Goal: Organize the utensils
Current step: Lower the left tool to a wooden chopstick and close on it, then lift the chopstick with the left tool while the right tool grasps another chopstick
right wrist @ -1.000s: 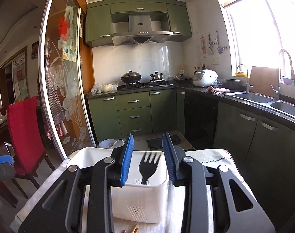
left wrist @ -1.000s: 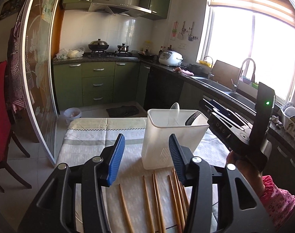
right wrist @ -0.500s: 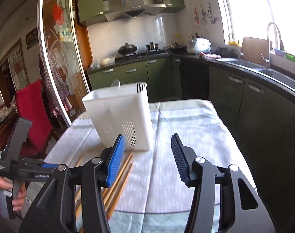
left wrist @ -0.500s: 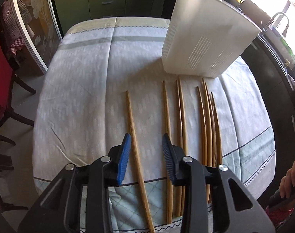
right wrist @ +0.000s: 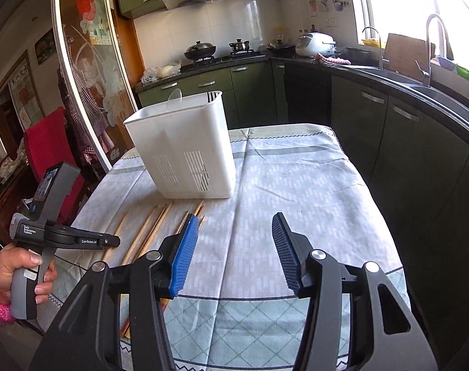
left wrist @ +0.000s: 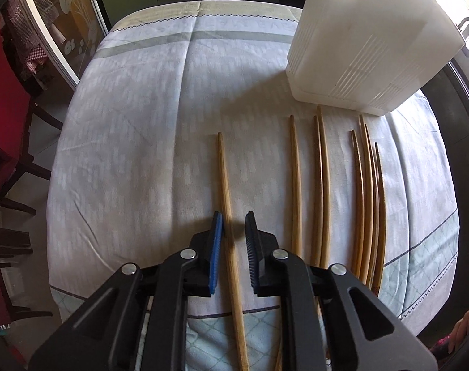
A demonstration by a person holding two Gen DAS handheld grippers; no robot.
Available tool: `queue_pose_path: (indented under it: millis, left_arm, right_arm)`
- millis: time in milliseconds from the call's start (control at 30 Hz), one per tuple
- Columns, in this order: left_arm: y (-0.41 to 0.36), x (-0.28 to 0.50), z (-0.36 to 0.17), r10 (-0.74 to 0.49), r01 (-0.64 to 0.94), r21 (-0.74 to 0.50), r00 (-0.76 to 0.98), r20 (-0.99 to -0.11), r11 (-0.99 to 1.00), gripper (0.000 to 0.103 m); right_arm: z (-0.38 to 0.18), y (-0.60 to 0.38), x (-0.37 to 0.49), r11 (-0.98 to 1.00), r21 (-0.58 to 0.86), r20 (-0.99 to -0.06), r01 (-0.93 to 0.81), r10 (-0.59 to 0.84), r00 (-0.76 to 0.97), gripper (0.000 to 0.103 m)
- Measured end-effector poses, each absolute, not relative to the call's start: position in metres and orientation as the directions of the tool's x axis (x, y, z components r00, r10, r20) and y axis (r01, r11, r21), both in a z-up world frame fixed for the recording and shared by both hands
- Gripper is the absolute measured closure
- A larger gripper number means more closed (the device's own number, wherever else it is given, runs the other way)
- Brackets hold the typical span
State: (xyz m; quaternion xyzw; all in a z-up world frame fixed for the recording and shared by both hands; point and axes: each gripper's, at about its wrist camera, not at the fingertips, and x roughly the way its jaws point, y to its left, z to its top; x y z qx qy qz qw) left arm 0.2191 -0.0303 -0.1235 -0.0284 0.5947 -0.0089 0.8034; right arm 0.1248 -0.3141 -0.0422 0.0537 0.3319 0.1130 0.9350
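Note:
Several wooden chopsticks point(left wrist: 322, 179) lie side by side on the tablecloth point(left wrist: 141, 123), in front of a white slotted utensil holder point(left wrist: 358, 46). My left gripper point(left wrist: 233, 216) points steeply down over the leftmost chopstick point(left wrist: 224, 170). Its jaws are closing, with that chopstick between them. The left pad is against it and a narrow gap shows at the right pad. My right gripper point(right wrist: 234, 219) hangs open above the bare cloth, right of the chopsticks point(right wrist: 147, 232), holding nothing. The holder point(right wrist: 185, 148) contains a fork point(right wrist: 214, 95) and a clear spoon point(right wrist: 175, 99).
A person's hand point(right wrist: 14, 266) holds the left tool at the table's left side. A red chair point(right wrist: 49, 151) and a glass sliding door point(right wrist: 79, 77) stand to the left. Dark green cabinets point(right wrist: 404, 142) and a sink point(right wrist: 444, 99) run along the right.
The left gripper tipped down from facing the kitchen, sank over the leftmost chopstick and narrowed its jaws. The right gripper left the fork in the holder, drew back and opened wider.

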Motion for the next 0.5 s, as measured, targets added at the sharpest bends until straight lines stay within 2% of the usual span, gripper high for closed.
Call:
queue_pose_path:
  millis: [100,200,500]
  left_arm:
    - [-0.03,0.219,-0.124,-0.044,-0.022,-0.052,0.298,-0.954,0.998,0.093]
    - [-0.028,0.218,-0.124,-0.059,-0.025,-0.07,0.304,-0.951,0.997,0.096]
    - [-0.025,0.19,-0.076,-0.072,0.01,-0.078,0.506,-0.86,0.997,0.096]
  right_arm:
    - [-0.041,-0.31,0.127,0.966,0.18,-0.62,-0.186,0.258,0.741,0.052]
    - [-0.041,-0.304,0.13,0.962,0.184,-0.637,-0.202,0.273,0.721,0.044]
    - [-0.064,-0.275,0.164,0.954,0.203,-0.77,-0.221,0.295,0.565,0.044]
